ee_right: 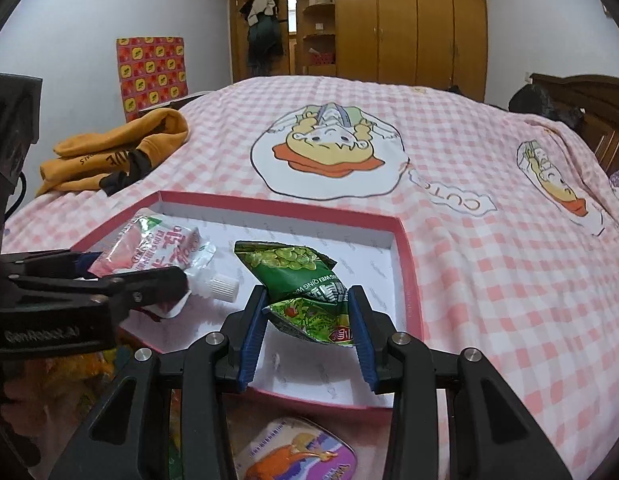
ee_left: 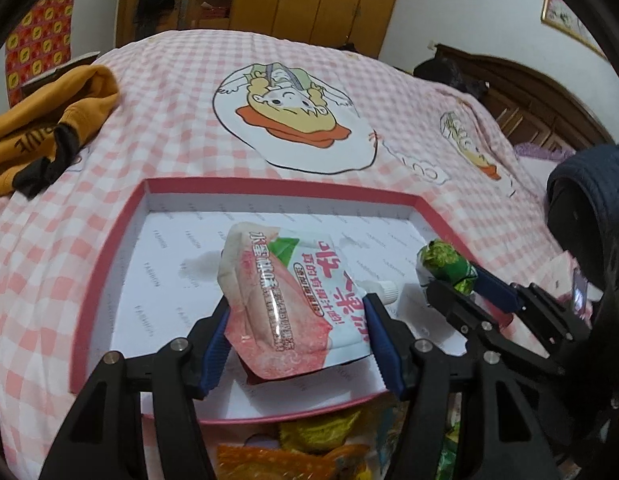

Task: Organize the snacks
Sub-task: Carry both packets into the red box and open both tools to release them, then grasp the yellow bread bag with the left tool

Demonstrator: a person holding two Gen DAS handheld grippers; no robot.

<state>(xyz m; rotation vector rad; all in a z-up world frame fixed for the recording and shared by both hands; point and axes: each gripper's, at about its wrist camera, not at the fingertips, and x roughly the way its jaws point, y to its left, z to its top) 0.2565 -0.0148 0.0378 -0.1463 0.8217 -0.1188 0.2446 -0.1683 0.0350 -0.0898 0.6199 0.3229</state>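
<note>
A shallow red-rimmed box (ee_left: 109, 248) (ee_right: 405, 264) with a white floor lies on the bed. My left gripper (ee_left: 297, 308) is shut on a pink and white peach drink pouch (ee_left: 285, 296) (ee_right: 149, 244) with a white screw cap (ee_right: 223, 286), held over the box's left part. My right gripper (ee_right: 307, 300) is shut on a green snack packet (ee_right: 297, 276) (ee_left: 445, 266) over the box's right part. In the left wrist view the right gripper (ee_left: 461, 286) comes in from the right, and the left gripper (ee_right: 149, 280) comes in from the left in the right wrist view.
More snacks lie on the near side of the box: orange and yellow packets (ee_left: 289, 456) and a purple tin with an orange animal (ee_right: 297, 456). A folded yellow garment (ee_left: 37, 132) (ee_right: 117, 152) lies at the far left of the pink checked bedspread (ee_right: 489, 280). A dark jacket (ee_left: 589, 200) is at the right.
</note>
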